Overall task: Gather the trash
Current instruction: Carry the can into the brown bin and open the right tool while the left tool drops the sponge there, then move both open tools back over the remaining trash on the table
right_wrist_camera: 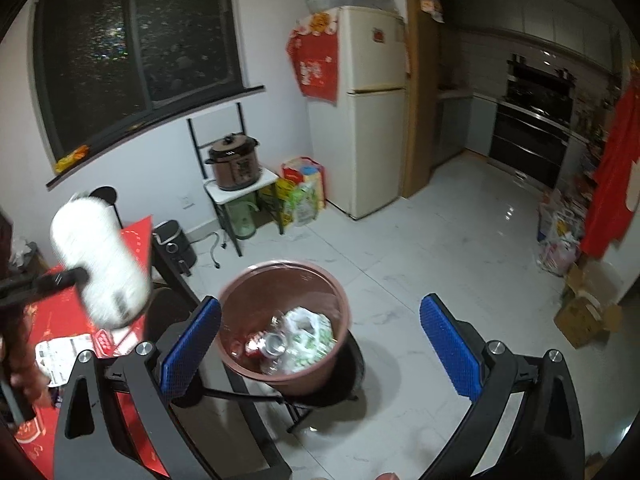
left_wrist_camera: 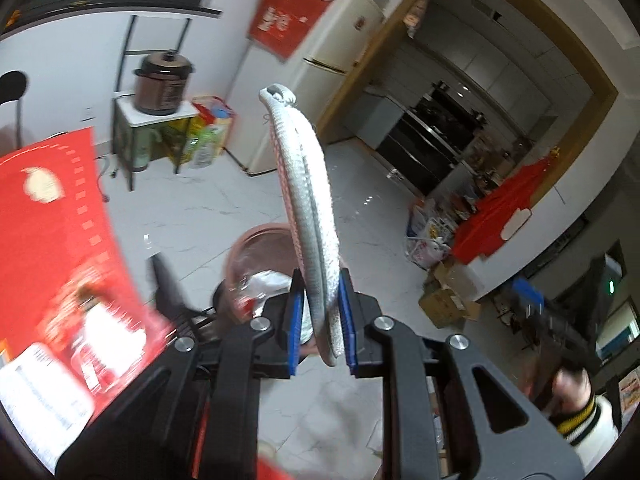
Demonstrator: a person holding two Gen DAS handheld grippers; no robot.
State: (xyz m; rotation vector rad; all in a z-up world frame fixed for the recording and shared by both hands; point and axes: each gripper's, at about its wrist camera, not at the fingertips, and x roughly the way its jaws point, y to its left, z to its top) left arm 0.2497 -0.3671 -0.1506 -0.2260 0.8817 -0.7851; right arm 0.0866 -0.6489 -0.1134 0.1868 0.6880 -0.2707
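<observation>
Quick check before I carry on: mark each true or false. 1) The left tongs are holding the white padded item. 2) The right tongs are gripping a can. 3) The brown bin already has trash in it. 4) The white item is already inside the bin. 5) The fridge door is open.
1) True: the left tongs are closed on the white padded item.
2) False: the right tongs are open and hold nothing.
3) True: the brown bin holds a can and wrappers.
4) False: it is held up in the air, left of the bin.
5) False: the fridge is shut.
</observation>
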